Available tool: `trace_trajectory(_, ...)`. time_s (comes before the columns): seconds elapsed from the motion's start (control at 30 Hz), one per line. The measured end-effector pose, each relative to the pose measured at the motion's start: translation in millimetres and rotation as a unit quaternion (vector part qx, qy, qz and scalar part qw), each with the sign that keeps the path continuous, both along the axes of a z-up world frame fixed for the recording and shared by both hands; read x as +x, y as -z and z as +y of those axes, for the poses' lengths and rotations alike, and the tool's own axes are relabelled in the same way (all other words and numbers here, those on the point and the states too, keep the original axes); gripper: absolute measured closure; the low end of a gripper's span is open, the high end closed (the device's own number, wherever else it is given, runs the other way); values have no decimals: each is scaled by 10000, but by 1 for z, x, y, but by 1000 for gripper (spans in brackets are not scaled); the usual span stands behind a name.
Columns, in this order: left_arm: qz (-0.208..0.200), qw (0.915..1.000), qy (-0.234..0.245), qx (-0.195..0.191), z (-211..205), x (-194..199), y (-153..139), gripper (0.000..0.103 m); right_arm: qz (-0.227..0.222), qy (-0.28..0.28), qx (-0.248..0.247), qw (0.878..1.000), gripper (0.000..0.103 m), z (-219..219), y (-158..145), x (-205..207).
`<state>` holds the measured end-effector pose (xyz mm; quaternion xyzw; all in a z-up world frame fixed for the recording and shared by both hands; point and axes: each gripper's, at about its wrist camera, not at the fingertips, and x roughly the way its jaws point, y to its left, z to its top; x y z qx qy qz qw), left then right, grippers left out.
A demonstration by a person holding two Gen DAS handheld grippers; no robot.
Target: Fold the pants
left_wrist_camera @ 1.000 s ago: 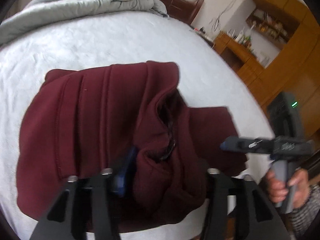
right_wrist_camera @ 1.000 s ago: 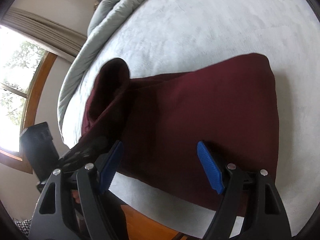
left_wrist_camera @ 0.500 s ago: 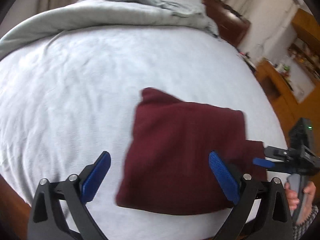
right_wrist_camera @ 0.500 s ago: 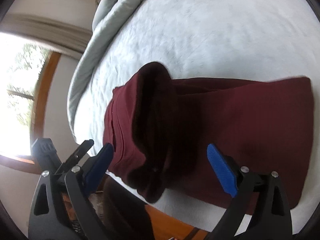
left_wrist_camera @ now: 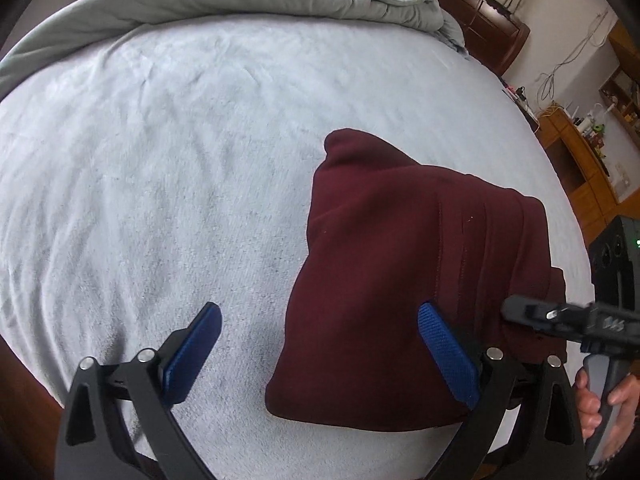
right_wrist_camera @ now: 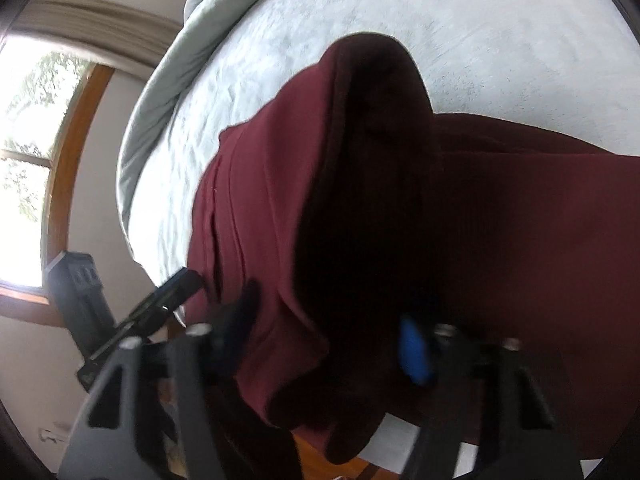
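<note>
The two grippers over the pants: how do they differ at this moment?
The left gripper is wide open with nothing between its blue pads, while the right gripper is closing with a bunch of the maroon pants between its fingers. The left hovers beside the pants' edge; the right is at the fabric. Both point down at the bed.

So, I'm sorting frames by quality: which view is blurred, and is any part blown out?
Right wrist view: right gripper and pants smeared by motion as its jaws close, window blown out. Left wrist view: sharp, evenly lit, fisheye bending the bed.
</note>
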<state>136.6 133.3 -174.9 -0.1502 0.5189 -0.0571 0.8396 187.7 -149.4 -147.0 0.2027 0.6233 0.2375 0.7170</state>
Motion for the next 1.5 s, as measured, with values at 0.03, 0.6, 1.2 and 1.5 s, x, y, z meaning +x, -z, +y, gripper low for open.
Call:
trace_trajectory(0.03,12,10000,-16,8,1,0,0,4,-100,-55,-63,9999,61,1,-1,-1)
trace_trajectory(0.6,-30,9997,164,-155,-31,-3,-19,4,-858,294,714,9933,91,-108,-87,-31)
trace_trajectory(1.2,150,9957,899,190,-105,-2,-5,4,-248,1113,-158,9933,56,-195,-21,-43)
trace_trajectory(1.5,107,9952,954,177,-114,-1,-13,4,-569,1155,-439,9907,42,-205,-49,20)
